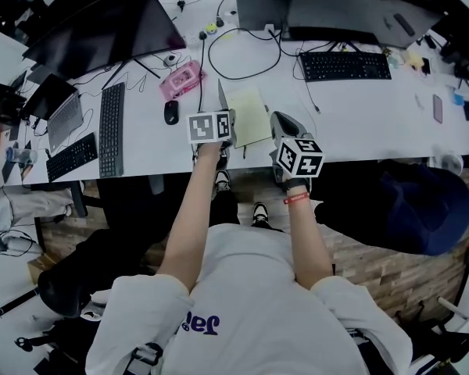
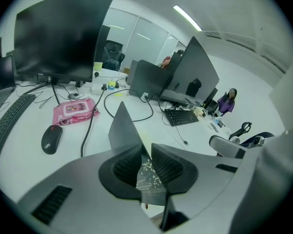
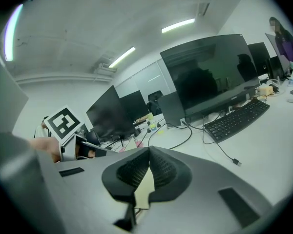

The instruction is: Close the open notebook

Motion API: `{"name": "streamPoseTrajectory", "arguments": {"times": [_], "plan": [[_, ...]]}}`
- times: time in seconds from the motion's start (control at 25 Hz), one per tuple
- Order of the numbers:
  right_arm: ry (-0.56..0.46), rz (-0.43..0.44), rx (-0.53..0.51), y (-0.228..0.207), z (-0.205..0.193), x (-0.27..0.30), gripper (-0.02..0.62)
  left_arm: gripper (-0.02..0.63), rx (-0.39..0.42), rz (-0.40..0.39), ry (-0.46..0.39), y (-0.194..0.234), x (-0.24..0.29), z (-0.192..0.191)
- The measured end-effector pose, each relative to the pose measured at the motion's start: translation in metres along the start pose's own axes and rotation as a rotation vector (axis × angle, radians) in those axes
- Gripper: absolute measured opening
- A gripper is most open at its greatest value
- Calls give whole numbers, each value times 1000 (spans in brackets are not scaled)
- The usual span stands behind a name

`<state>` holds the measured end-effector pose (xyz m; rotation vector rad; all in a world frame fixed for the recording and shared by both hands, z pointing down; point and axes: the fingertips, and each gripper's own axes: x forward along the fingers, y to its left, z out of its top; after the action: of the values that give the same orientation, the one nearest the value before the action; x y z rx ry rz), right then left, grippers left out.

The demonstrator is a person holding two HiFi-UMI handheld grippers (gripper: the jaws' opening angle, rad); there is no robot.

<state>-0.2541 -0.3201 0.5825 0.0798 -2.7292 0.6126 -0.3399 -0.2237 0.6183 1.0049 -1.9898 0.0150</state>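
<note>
The fingers point(image 2: 129, 167) of my left gripper point(image 2: 146, 155) are clamped on a grey cover point(image 2: 123, 128) that stands up toward 12 o'clock, its speckled lower edge caught between them.

In the right gripper view, the fingers of my right gripper point(image 3: 147, 152) are pinched together on a pale yellow page point(image 3: 142, 191). Only a sliver shows below them.

From the head view, the notebook point(image 1: 248, 116) lies open at the near edge of the white worktop point(image 1: 359, 123), at 12 o'clock from my hands, with its cover raised at the left. The marker cubes hide both fingertips, and I cannot tell how far the page is lifted.
</note>
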Motion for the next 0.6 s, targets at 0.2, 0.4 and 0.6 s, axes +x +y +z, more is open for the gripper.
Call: {"name": "streamPoseTrajectory", "arguments": {"times": [0.2, 0.4, 0.6], "plan": [[-8, -1, -7, -1, 0, -4, 1, 79, 11, 7, 6, -7, 5, 0], [-5, -12, -13, 0, 1, -8, 1, 80, 25, 12, 8, -14, 11, 0], [-8, -18, -15, -1, 1, -10, 2, 83, 34, 9, 12, -18, 18, -1]]}}
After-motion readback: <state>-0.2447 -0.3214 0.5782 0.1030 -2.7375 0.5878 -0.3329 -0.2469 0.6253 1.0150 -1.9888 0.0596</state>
